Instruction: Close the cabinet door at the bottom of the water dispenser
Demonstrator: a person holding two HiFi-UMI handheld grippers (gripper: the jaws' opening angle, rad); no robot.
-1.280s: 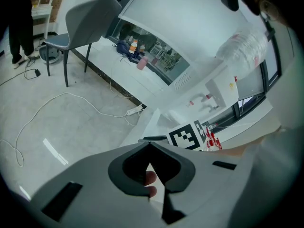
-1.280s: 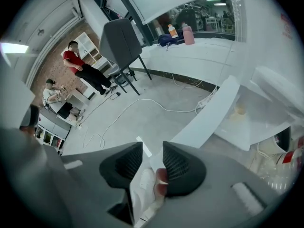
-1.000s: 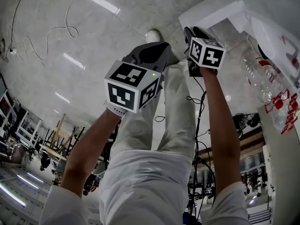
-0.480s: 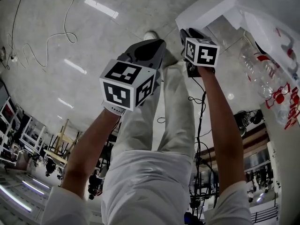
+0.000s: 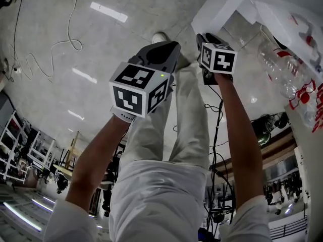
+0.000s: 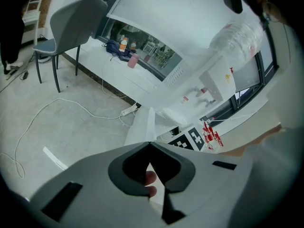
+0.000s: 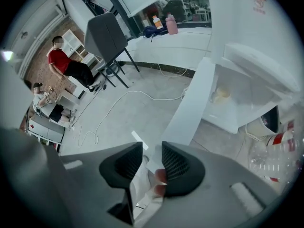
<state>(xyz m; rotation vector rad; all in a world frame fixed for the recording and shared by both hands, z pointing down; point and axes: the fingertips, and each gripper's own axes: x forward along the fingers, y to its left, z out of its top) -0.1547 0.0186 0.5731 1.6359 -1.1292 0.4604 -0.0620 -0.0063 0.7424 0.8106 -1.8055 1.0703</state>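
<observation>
The white cabinet door (image 7: 194,103) at the foot of the water dispenser (image 6: 190,56) stands open, swung out over the floor. Behind it the white cabinet compartment (image 7: 237,99) shows. In the head view the door (image 5: 217,9) is at the top right, just beyond my right gripper (image 5: 208,38). That right gripper (image 7: 152,152) is open; the door's near edge lies past the gap and the pads touch nothing. My left gripper (image 5: 169,49) hangs to the left of the door. Its jaw tips (image 6: 149,143) meet, shut on nothing, and the door (image 6: 142,125) is ahead of them.
An upturned clear water bottle (image 5: 280,69) sits on the dispenser. White cables (image 5: 50,39) and a power strip (image 6: 128,110) lie on the grey floor. A grey chair (image 6: 71,27) stands by the window sill. Two people (image 7: 71,68) sit far to the left. My own shoe (image 5: 160,37) is below.
Both grippers have drifted slightly toward the open door, which now sits closer to the right gripper in the head view. The jaws of both look unchanged.
</observation>
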